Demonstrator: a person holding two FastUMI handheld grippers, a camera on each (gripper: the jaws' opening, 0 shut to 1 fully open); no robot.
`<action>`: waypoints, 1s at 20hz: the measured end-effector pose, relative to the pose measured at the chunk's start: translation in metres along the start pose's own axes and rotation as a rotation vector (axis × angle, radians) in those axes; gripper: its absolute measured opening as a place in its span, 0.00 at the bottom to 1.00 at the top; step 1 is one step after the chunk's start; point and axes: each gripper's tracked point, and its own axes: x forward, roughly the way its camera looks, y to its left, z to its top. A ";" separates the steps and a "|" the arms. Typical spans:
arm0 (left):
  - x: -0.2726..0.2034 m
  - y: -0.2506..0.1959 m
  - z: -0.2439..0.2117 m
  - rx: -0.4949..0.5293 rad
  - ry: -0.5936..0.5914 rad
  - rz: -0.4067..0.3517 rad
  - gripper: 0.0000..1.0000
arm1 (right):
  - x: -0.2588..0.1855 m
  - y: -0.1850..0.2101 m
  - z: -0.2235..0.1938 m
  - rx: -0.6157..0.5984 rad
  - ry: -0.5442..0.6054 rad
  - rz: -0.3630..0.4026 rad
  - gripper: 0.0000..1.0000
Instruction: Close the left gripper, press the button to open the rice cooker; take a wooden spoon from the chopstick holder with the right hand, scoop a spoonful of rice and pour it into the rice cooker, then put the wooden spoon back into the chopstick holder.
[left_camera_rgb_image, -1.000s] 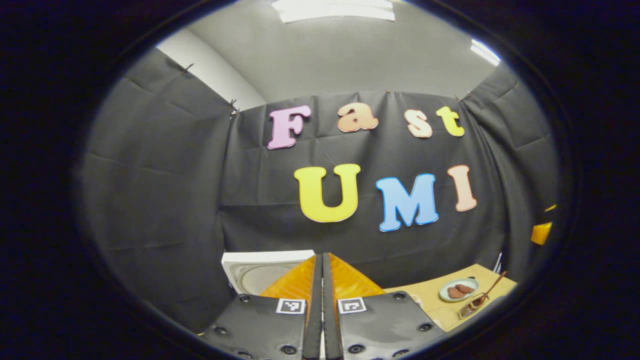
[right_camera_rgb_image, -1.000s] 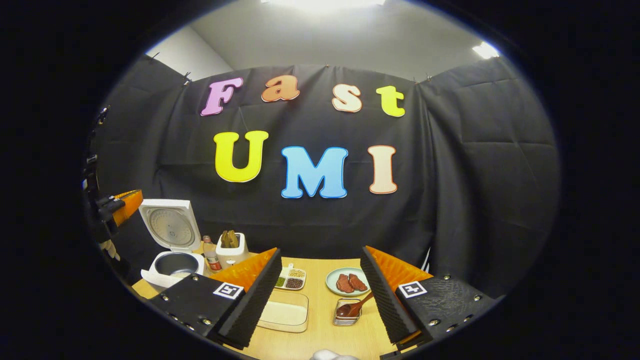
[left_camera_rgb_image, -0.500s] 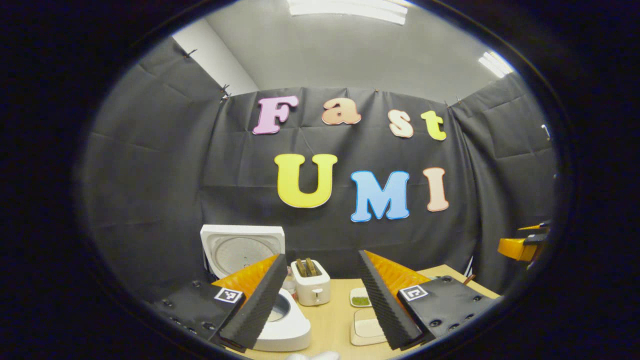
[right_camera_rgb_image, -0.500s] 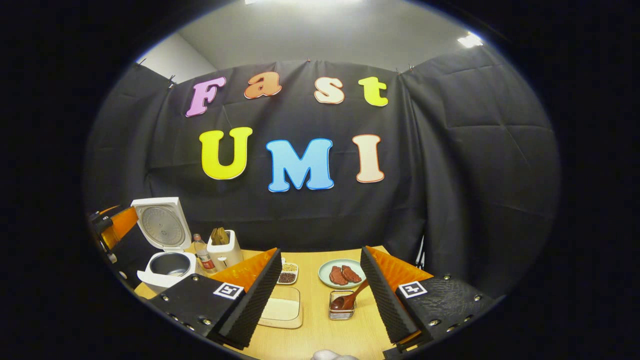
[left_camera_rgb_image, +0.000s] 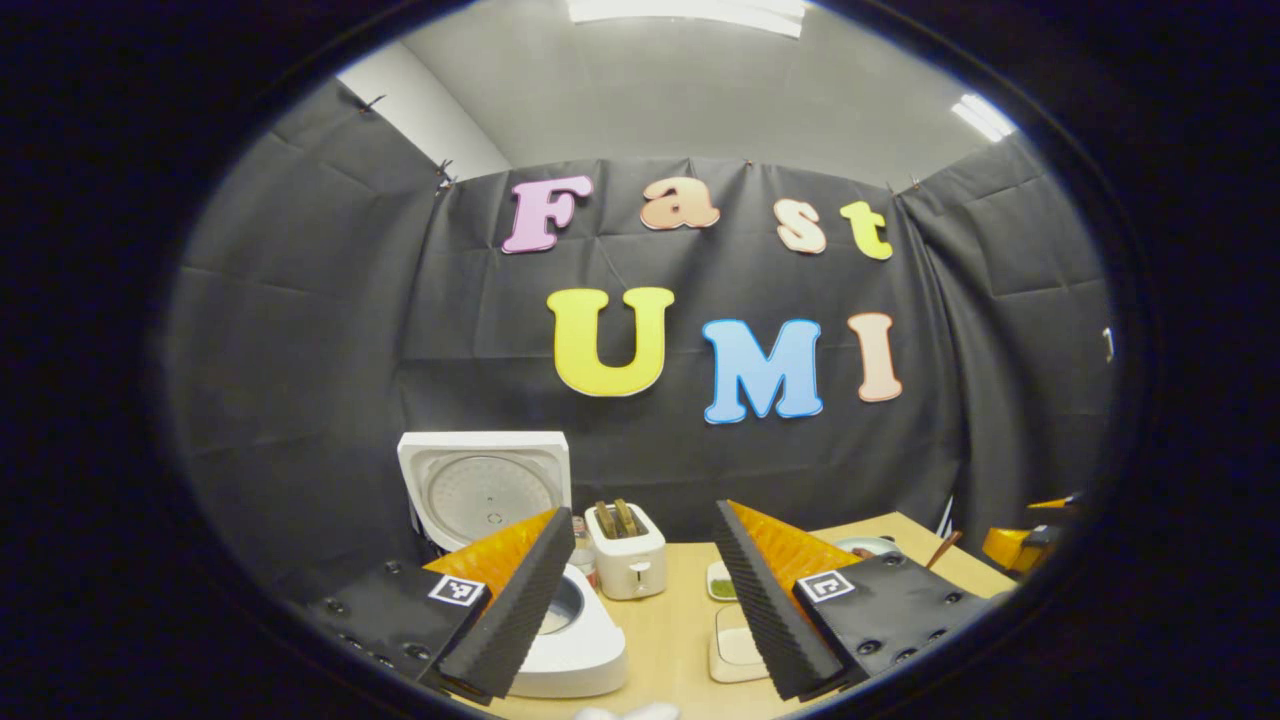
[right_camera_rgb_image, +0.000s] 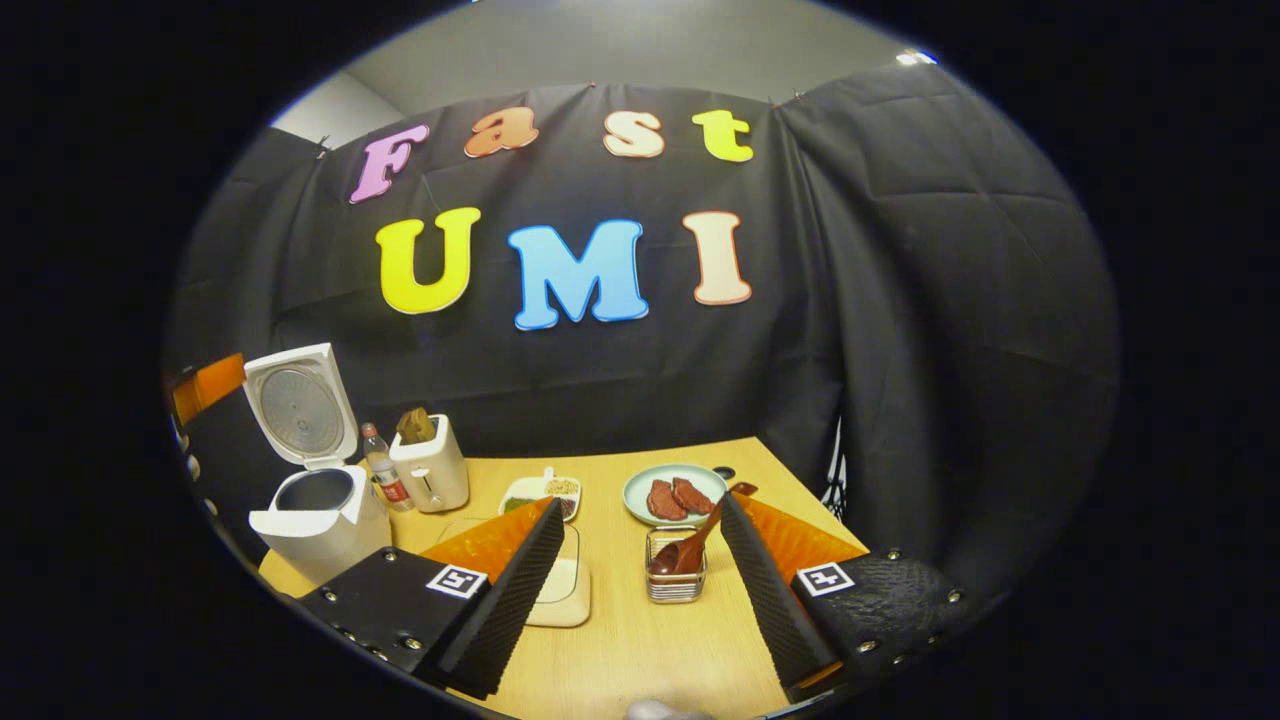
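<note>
Standing with lid up: rice cooker (right_camera_rgb_image: 315, 510). Resting in chopstick holder (right_camera_rgb_image: 675, 580): wooden spoon (right_camera_rgb_image: 692, 545). Spreading wide, gripping nothing: left gripper (left_camera_rgb_image: 640, 580), right gripper (right_camera_rgb_image: 640, 575).

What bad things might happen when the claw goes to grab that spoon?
The wooden spoon leans tilted in the small chopstick holder, so the open right gripper might bump it and tip the holder. The plate with brown food sits just behind, so a nudge could shove into it. Later, carrying rice to the rice cooker means passing the toaster and little bottle, where grains could spill.
</note>
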 end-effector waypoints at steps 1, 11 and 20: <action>0.000 -0.002 -0.001 0.002 0.007 0.003 0.98 | 0.011 -0.006 -0.014 0.010 0.020 -0.007 0.97; 0.006 -0.038 -0.003 0.054 0.023 0.016 0.97 | 0.158 -0.065 -0.076 0.122 0.112 -0.039 0.97; 0.013 -0.051 0.017 0.056 -0.013 0.064 0.98 | 0.247 -0.066 -0.085 0.224 0.134 -0.006 0.99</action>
